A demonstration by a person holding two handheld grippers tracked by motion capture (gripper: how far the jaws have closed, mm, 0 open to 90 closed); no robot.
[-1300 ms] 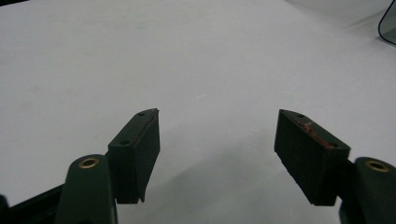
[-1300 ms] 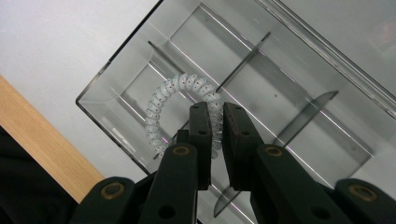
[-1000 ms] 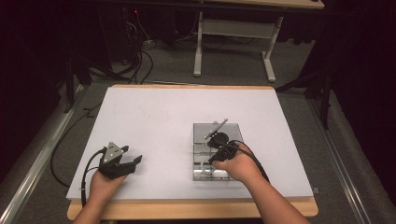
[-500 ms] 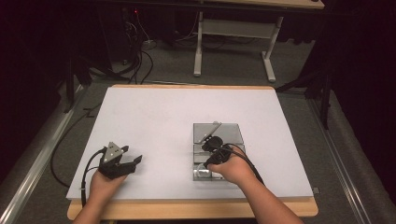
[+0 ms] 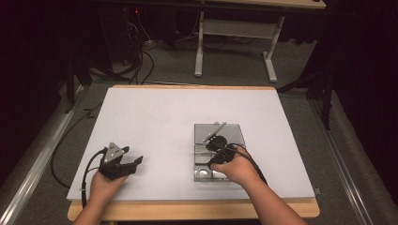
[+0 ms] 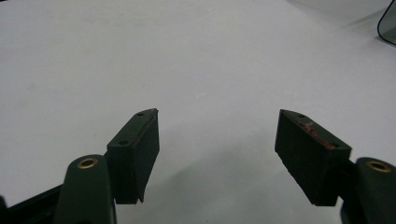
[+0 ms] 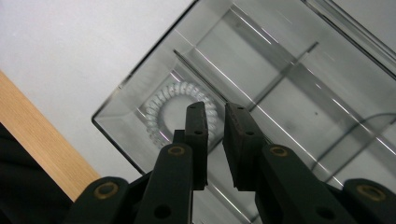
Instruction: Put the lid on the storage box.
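1. On a white table [image 5: 155,117], a clear plastic compartment box [image 5: 232,133] sits right of centre.
2. The right gripper [image 7: 215,116] hangs over the box's near corner, its jaws a narrow gap apart with nothing between them.
3. A white spiral hair tie [image 7: 161,105] lies in that corner compartment, just beyond the jaw tips.
4. The left gripper [image 6: 217,135] rests on bare table, jaws wide apart, holding nothing

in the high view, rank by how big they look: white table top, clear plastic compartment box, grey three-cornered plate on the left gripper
1. White table top, by far the largest.
2. Clear plastic compartment box.
3. Grey three-cornered plate, smallest, although it sits nearer the camera.
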